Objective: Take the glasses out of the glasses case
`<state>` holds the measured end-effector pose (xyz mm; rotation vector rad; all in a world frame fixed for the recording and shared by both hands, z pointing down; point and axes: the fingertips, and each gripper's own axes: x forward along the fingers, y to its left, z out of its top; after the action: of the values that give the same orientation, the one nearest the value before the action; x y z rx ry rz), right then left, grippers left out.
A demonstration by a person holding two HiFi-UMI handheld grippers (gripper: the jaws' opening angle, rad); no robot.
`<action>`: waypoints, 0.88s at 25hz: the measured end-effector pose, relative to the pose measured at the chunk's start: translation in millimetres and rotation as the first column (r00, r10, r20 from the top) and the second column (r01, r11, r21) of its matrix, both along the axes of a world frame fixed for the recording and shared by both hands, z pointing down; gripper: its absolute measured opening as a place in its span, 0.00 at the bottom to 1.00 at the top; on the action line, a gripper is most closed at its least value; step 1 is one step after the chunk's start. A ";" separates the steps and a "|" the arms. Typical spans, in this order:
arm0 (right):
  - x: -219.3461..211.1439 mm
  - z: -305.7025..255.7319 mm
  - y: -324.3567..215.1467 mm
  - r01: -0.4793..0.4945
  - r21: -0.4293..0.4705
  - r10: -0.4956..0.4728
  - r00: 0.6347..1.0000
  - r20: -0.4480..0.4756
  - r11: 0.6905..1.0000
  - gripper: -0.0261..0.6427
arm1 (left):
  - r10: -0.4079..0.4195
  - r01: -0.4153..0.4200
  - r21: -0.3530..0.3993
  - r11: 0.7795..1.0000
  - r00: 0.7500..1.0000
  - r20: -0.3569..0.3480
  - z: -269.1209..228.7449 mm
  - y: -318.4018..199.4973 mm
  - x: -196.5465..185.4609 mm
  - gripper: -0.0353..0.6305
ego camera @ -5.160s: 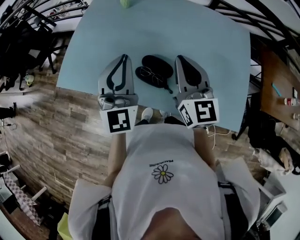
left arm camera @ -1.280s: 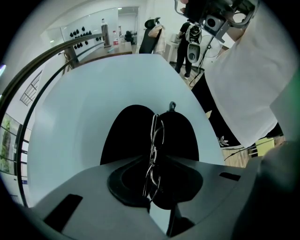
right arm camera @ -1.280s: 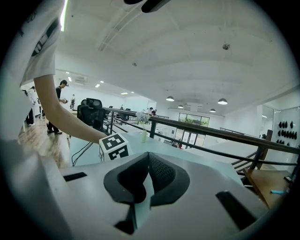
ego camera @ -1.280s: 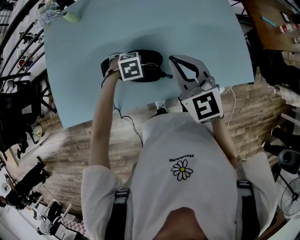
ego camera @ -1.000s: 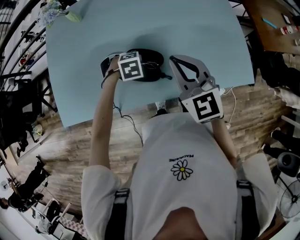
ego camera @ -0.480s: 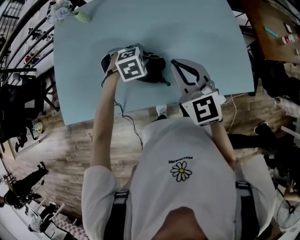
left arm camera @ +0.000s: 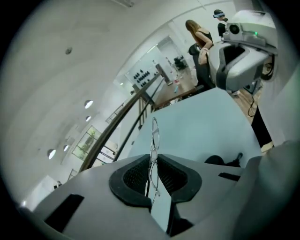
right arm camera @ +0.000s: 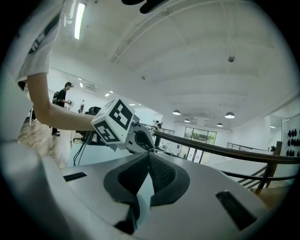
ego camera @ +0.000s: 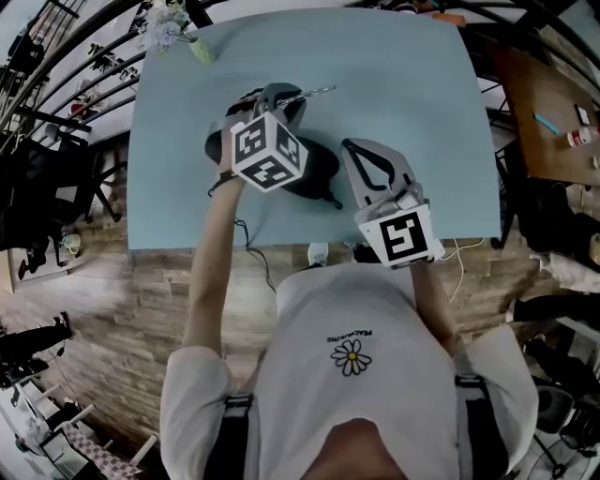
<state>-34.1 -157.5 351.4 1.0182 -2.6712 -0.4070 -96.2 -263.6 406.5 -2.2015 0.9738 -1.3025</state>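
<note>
The thin wire-framed glasses (ego camera: 312, 91) hang in the air above the table, clear of the open black glasses case (ego camera: 316, 167). My left gripper (ego camera: 289, 95) is shut on them. Its jaws have just been closing, with the frame between them. In the left gripper view the pads pinch the glasses (left arm camera: 153, 136) edge-on at my left gripper (left arm camera: 152, 158), and the case (left arm camera: 219, 161) lies below to the right. My right gripper (ego camera: 361, 150) hovers just right of the case, shut with nothing in it; its pads meet at my right gripper (right arm camera: 149, 157).
The light blue table (ego camera: 412, 84) has a small bunch of flowers (ego camera: 172, 21) at its far left corner. A cable (ego camera: 246, 246) hangs off the near edge. A wooden table (ego camera: 553, 122) with small items stands to the right, and dark railings run around the back.
My left gripper has risen from the case and tilted upward, carrying the glasses out with it. The right gripper has hardly moved.
</note>
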 end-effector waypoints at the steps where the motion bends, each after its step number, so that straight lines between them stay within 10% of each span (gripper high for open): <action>1: -2.4 -3.5 -3.4 0.011 0.013 -0.011 1.000 0.007 1.000 0.05 | -0.022 0.023 0.032 0.999 1.000 -0.020 -12.2 -2.1 -3.0 0.14; 7: -11.2 -20.5 -17.0 0.072 0.069 -0.074 0.997 0.024 0.995 0.05 | -0.120 0.153 0.211 0.965 0.979 -0.162 -82.5 -1.5 -16.1 0.14; 14: -34.0 -47.6 -17.3 0.152 0.129 -0.168 0.977 0.130 0.980 0.05 | -0.193 0.348 0.361 0.865 0.896 -0.401 -157.3 25.1 -50.7 0.14; 18: -47.9 -55.7 -14.8 0.203 0.135 -0.224 0.961 0.163 0.970 0.05 | -0.178 0.479 0.411 0.775 0.791 -0.586 -199.7 53.4 -74.7 0.14; 22: -59.6 -64.4 -13.1 0.241 0.122 -0.262 0.942 0.209 0.963 0.05 | -0.153 0.576 0.505 0.643 0.743 -0.651 -232.3 86.9 -102.8 0.14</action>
<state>-93.7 -170.6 287.0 0.7884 -3.0263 -0.5010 -199.0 -176.7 174.2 -1.7981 1.8814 -0.2386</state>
